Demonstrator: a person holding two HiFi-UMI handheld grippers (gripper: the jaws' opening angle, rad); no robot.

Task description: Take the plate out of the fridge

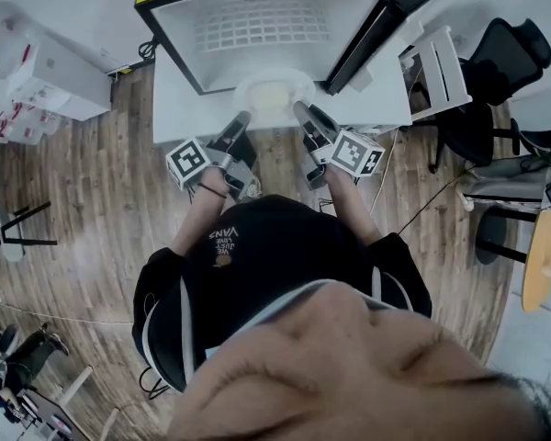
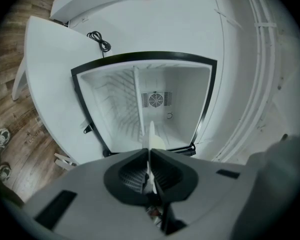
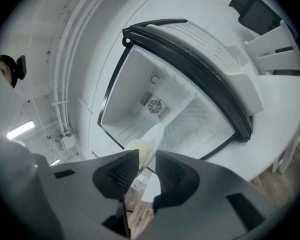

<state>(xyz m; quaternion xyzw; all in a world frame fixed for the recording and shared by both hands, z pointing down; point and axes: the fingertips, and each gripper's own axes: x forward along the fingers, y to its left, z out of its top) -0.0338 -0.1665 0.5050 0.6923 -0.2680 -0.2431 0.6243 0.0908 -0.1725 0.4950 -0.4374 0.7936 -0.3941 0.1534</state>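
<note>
- The plate (image 1: 271,97) is round and white with a pale yellowish centre. It is just outside the open fridge (image 1: 275,28), above the white table (image 1: 176,108).
- The left gripper (image 1: 241,118) is pinched almost closed on its rim.
- The right gripper (image 1: 299,108) clamps the opposite rim, with its jaws wider apart.

I judged the room an office or test lab. A small fridge (image 1: 266,26) stood open on a white worktop (image 1: 177,108) with a loose cable (image 2: 100,40). Black office chairs (image 1: 502,55) stood beside it. Stacked white boxes (image 1: 46,76) lined the wall over wood-look flooring (image 1: 92,196).
</note>
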